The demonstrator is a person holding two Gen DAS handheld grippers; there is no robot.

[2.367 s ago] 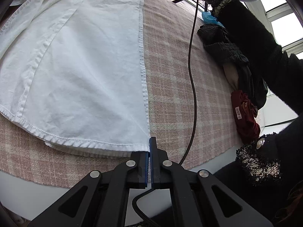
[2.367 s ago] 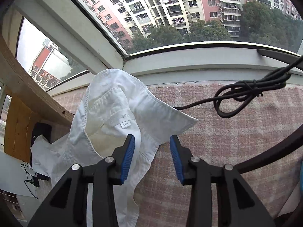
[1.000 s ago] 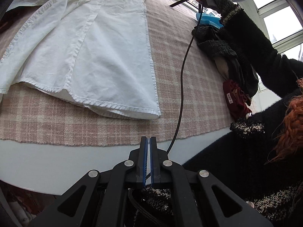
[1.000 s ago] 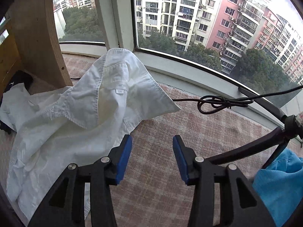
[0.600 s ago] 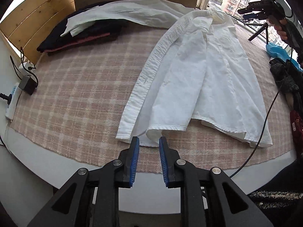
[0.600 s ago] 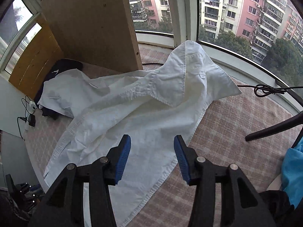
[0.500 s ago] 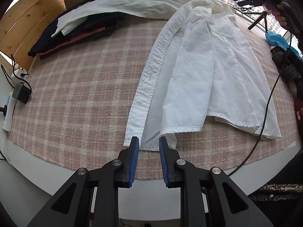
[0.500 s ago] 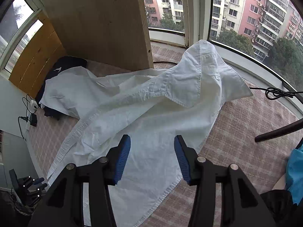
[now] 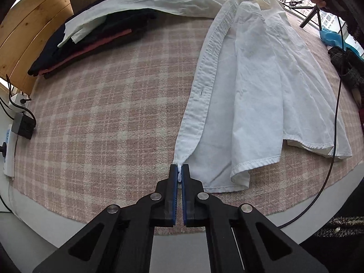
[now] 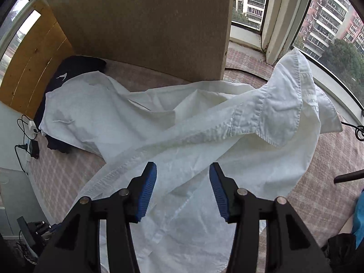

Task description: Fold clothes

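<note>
A white button-up shirt (image 9: 257, 91) lies spread on the pink plaid cloth (image 9: 113, 104), collar at the far end. My left gripper (image 9: 180, 170) is shut on the bottom corner of the shirt's button placket at the near edge. In the right wrist view the shirt (image 10: 182, 150) lies rumpled, with its collar (image 10: 279, 111) standing up at the right. My right gripper (image 10: 183, 177) is open and empty, hovering above the shirt's front near the collar end. One sleeve (image 10: 86, 109) drapes left over a dark pile.
A stack of folded dark and red clothes (image 9: 75, 52) sits at the far left under the sleeve. A power strip and adapter (image 9: 16, 132) lie at the left edge. More clothes (image 9: 348, 68) and a blue item (image 9: 334, 38) lie at the right. A black cable (image 9: 336, 113) crosses the shirt's right side. A wooden panel (image 10: 145, 22) stands behind.
My left gripper has moved forward to the placket's bottom corner and closed on it. My right gripper has swung left and lower over the shirt, still open.
</note>
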